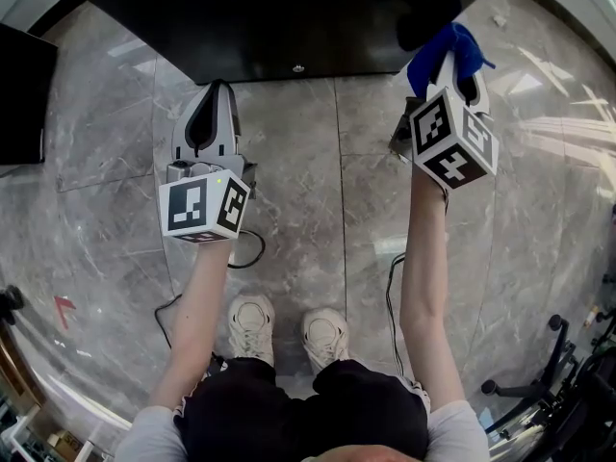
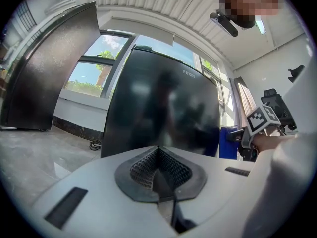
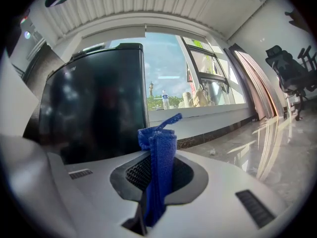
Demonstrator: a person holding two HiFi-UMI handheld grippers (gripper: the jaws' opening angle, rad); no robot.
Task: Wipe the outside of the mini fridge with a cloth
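Note:
The black mini fridge [image 1: 289, 17] stands on the floor ahead of me; its glossy door [image 2: 163, 113] fills the left gripper view and shows at the left of the right gripper view [image 3: 94, 113]. My right gripper [image 1: 450, 65] is shut on a folded blue cloth [image 3: 159, 157], held close to the fridge's right front corner; the cloth [image 1: 445, 54] sticks up past the jaws. My left gripper [image 1: 210, 114] is shut with nothing in it, a short way in front of the fridge door.
A second dark cabinet [image 2: 44, 68] stands left of the fridge. Black cables [image 1: 252, 256] trail on the grey marble floor near my feet. An office chair base [image 1: 539, 373] is at the lower right. Windows [image 3: 198, 83] run along the wall behind.

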